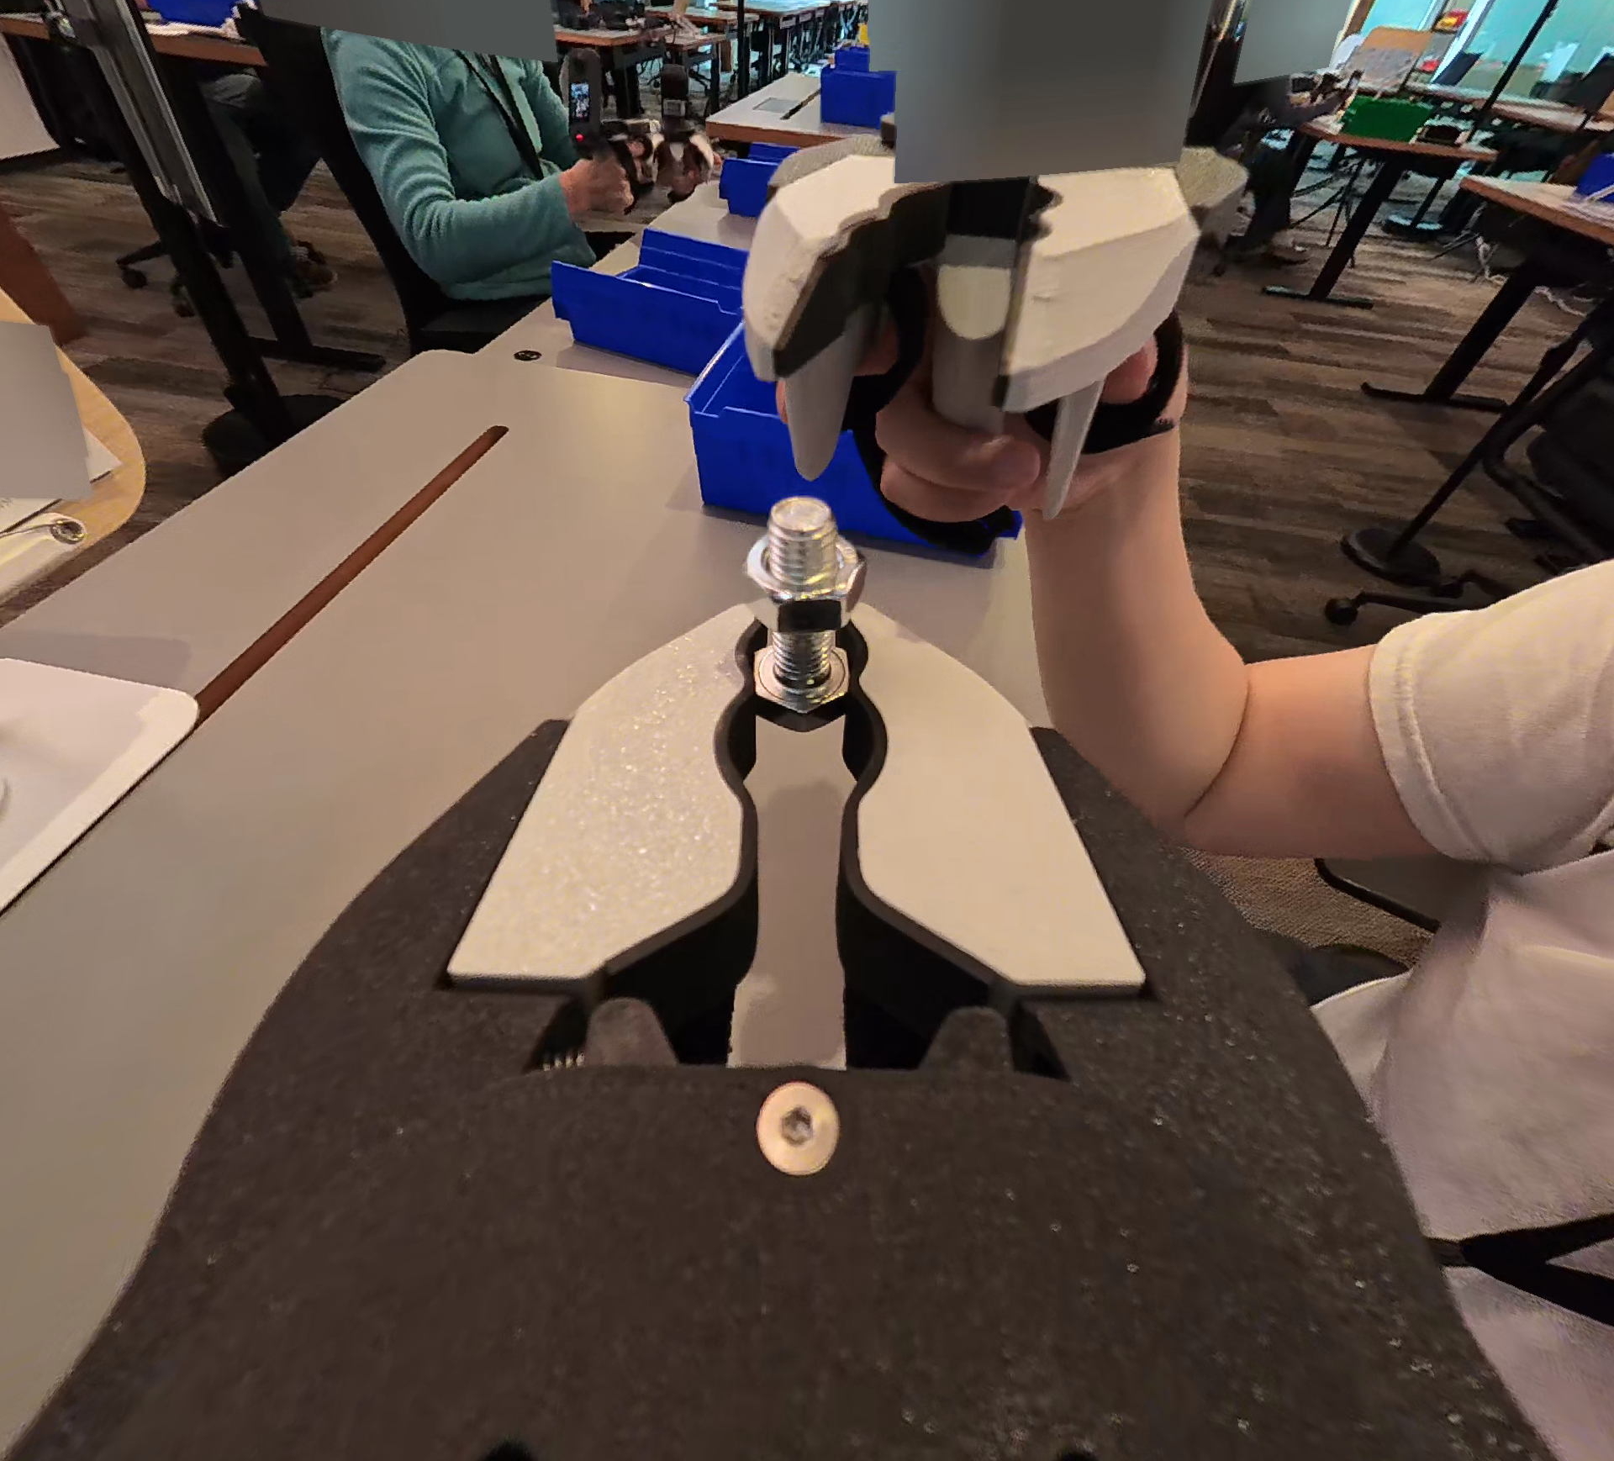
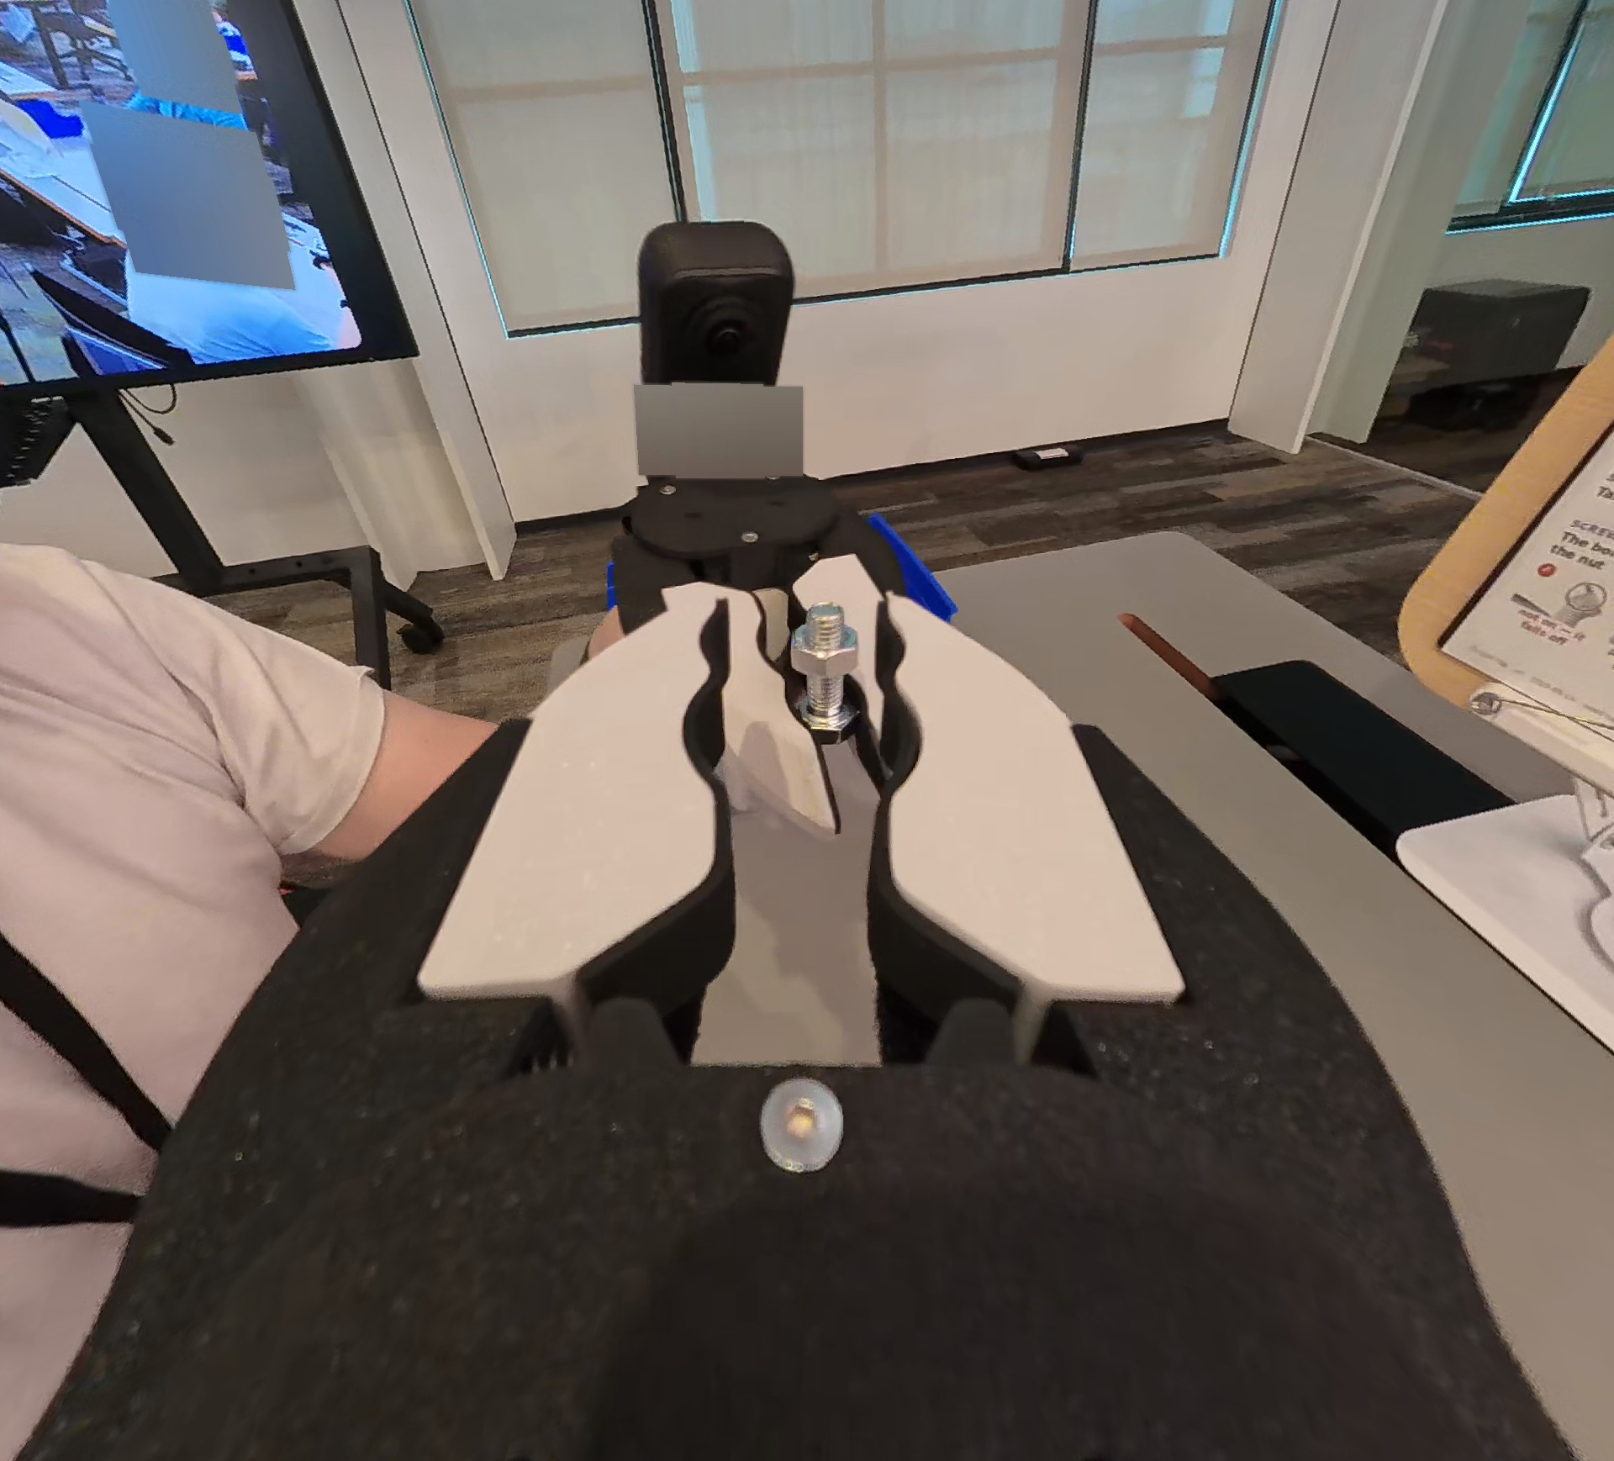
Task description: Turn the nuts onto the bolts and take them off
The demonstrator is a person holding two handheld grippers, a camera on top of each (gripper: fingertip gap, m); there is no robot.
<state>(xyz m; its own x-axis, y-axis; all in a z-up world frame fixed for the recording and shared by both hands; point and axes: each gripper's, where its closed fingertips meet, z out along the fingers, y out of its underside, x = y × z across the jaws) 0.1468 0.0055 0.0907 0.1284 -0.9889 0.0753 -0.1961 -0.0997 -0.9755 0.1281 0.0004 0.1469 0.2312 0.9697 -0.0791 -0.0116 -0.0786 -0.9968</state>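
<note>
1. We held the bolt (image 1: 799,616) upright above the tabletop (image 1: 437,546), our left gripper (image 1: 799,707) pinching its head.
2. The nut (image 1: 808,572) sat partway down the threads, so it was on but not yet off.
3. Our right gripper (image 2: 799,677) was spread around the nut, not touching it.

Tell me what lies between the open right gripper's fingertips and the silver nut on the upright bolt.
Nothing. In the left wrist view the right gripper hangs above the threaded steel bolt, open air separating it from the silver hex nut.
</note>
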